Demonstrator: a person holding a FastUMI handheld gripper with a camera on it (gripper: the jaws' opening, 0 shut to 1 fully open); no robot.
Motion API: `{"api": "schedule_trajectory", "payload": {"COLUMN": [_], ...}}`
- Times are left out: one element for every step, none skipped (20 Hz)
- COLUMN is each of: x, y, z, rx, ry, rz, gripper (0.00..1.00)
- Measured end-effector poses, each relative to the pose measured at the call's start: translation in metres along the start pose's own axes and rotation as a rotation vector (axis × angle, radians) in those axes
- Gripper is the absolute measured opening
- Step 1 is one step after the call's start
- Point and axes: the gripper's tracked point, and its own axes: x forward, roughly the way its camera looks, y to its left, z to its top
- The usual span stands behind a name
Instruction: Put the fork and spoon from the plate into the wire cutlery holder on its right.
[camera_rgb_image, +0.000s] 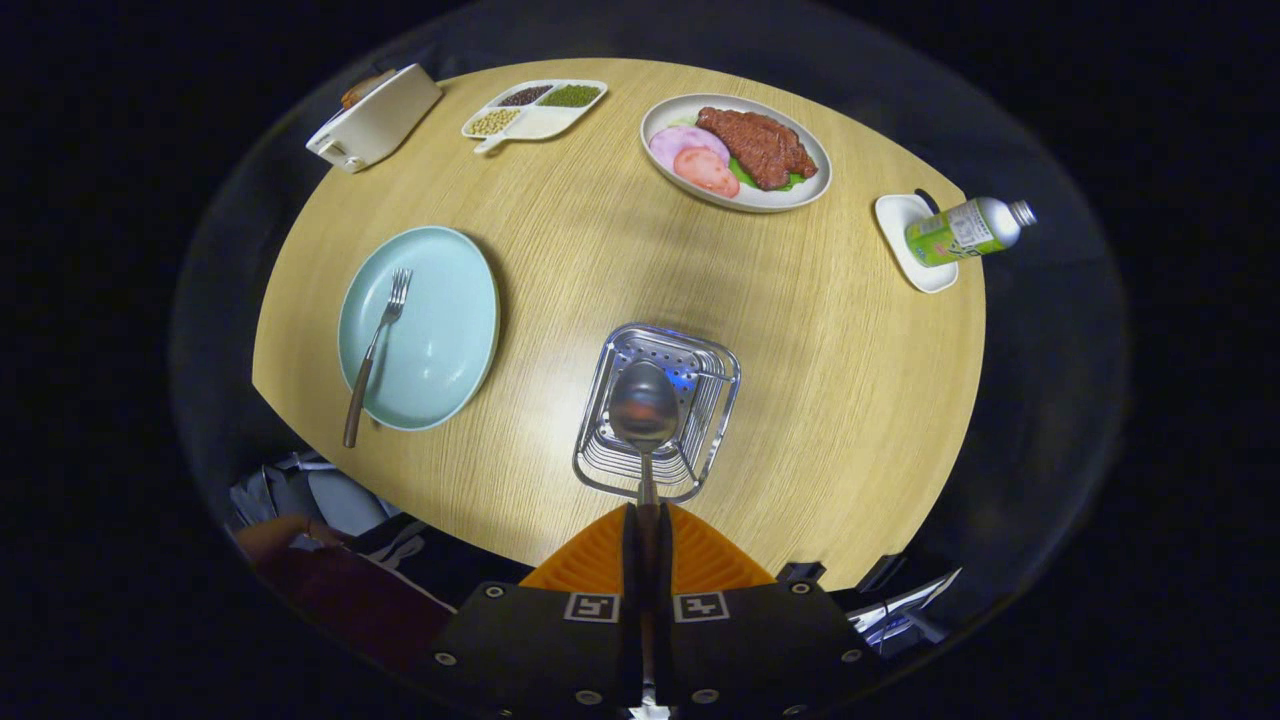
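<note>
My gripper (647, 520) is shut on the spoon's dark handle, both orange fingers (590, 560) pressing it. The spoon (644, 408) points forward, and its steel bowl hangs over the mouth of the wire cutlery holder (712, 415), just ahead of the fingers. I am looking down into the holder from above. To the holder's left lies the light blue plate (445, 340). On that plate rests the fork (376, 335), tines toward the far side, its brown handle sticking out over the plate's near rim.
On the round wooden table (820, 380), beyond the holder, stands a plate of meat and sliced food (735, 150). A divided tray of beans (535, 108) and a white toaster (375, 118) are at the far left. A green bottle (965, 228) lies on a small white dish (905, 250) at the right.
</note>
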Motion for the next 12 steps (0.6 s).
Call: {"api": "schedule_trajectory", "payload": {"x": [0.002, 0.006, 0.007, 0.009, 0.011, 0.013, 0.013, 0.015, 0.015, 0.014, 0.013, 0.009], "y": [0.0, 0.0, 0.001, -0.001, -0.003, -0.003, -0.003, -0.005, -0.005, -0.005, -0.004, -0.005], "z": [0.002, 0.004, 0.006, 0.008, 0.01, 0.011, 0.013, 0.015, 0.018, 0.019, 0.022, 0.022], "rx": [-0.008, -0.008, -0.001, 0.003, 0.002, 0.005, 0.01, 0.014, 0.019, 0.026, 0.035, 0.039], "ry": [0.011, 0.021, 0.029, 0.034, 0.037, 0.042, 0.046, 0.042, 0.035, 0.026, 0.016, 0.006], "rz": [-0.001, 0.0, 0.007, 0.01, 0.007, 0.005, 0.007, 0.007, 0.007, 0.01, 0.013, 0.017], "gripper": [0.05, 0.05, 0.05, 0.05, 0.05, 0.06, 0.06, 0.07, 0.09, 0.1, 0.13, 0.15]}}
